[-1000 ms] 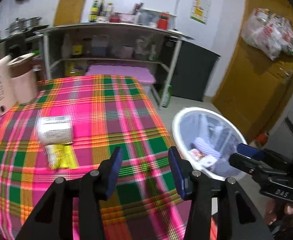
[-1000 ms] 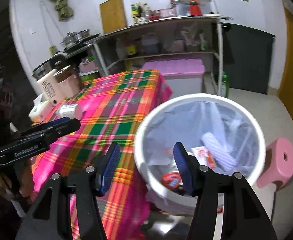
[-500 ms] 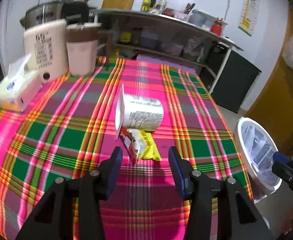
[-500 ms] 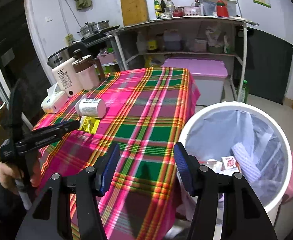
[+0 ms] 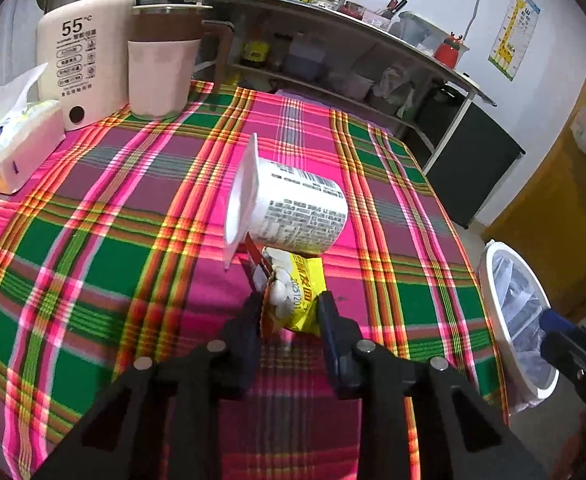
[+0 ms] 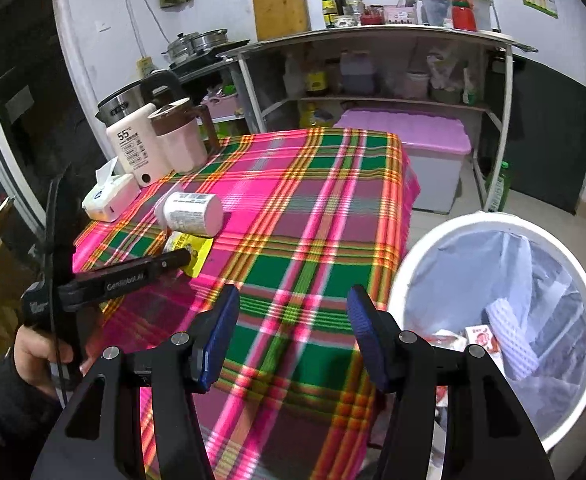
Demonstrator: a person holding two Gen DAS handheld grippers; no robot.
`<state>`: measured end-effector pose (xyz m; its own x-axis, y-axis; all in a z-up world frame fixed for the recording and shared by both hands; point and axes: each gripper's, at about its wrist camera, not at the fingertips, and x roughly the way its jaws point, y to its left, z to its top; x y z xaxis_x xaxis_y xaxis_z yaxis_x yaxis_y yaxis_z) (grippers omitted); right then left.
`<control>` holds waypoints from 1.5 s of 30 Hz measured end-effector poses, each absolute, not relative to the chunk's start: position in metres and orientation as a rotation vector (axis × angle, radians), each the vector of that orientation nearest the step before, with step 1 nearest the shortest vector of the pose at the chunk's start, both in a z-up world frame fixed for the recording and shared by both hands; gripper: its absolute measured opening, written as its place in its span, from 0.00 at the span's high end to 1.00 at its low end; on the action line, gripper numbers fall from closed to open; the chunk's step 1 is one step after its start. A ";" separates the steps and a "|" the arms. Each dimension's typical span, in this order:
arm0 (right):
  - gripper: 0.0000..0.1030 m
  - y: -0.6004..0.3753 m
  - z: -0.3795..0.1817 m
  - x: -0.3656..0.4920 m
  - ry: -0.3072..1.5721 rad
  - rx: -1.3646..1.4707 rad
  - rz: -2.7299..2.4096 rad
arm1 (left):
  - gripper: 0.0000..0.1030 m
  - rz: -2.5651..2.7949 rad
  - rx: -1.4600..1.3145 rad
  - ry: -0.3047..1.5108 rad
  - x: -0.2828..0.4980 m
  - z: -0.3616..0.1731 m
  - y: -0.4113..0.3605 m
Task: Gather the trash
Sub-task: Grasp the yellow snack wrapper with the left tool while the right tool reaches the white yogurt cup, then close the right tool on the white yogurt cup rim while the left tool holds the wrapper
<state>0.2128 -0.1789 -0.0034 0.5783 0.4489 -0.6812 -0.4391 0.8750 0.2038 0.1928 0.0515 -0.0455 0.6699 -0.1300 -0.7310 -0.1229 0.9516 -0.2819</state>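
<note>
**A:** so what's the left tool [image 5: 289, 312] doing? Looks like its jaws are closing, with the yellow wrapper [image 5: 299, 296] sitting right between the blue pads. Can't tell if they're actually pinching it yet.

**B:** yeah, crinkly foil packet, torn open at one end, white lumps showing. Printing on it reads "2025120…" plus characters I can't make out. It lies on the plaid cloth of the counter [image 5: 93, 256], tucked against a white plastic cup [image 5: 293, 212] tipped on its side, square-rimmed, covered in fine print and a barcode.

**A:** and the right tool [image 6: 293, 336]?

**B:** jaws spread wide, nothing in them, hovering over the counter edge. Ribbed blue pads. The round white bin [image 6: 497, 320] with a thin clear liner is just to its right, on the floor, some trash already inside.

**A:** any other text?

**B:** cream-coloured dispenser [image 5: 83, 52] says "55°C". The left tool's arm in the right view reads "GenRobot.AI".
</note>
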 end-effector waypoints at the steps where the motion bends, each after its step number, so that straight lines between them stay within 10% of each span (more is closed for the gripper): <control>1: 0.45 -0.175 -0.003 0.214 0.802 0.013 0.525 | 0.72 -0.010 -0.325 0.838 0.189 -0.045 0.054; 45: 0.41 0.016 -0.017 0.274 0.761 -0.172 0.494 | 0.73 0.063 -0.424 0.745 0.135 -0.041 0.159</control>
<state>0.2738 0.0163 -0.0171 0.6166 0.3657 -0.6972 -0.4878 0.8726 0.0263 0.1349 0.1595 -0.0405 0.7370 -0.0930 -0.6695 -0.2040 0.9137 -0.3516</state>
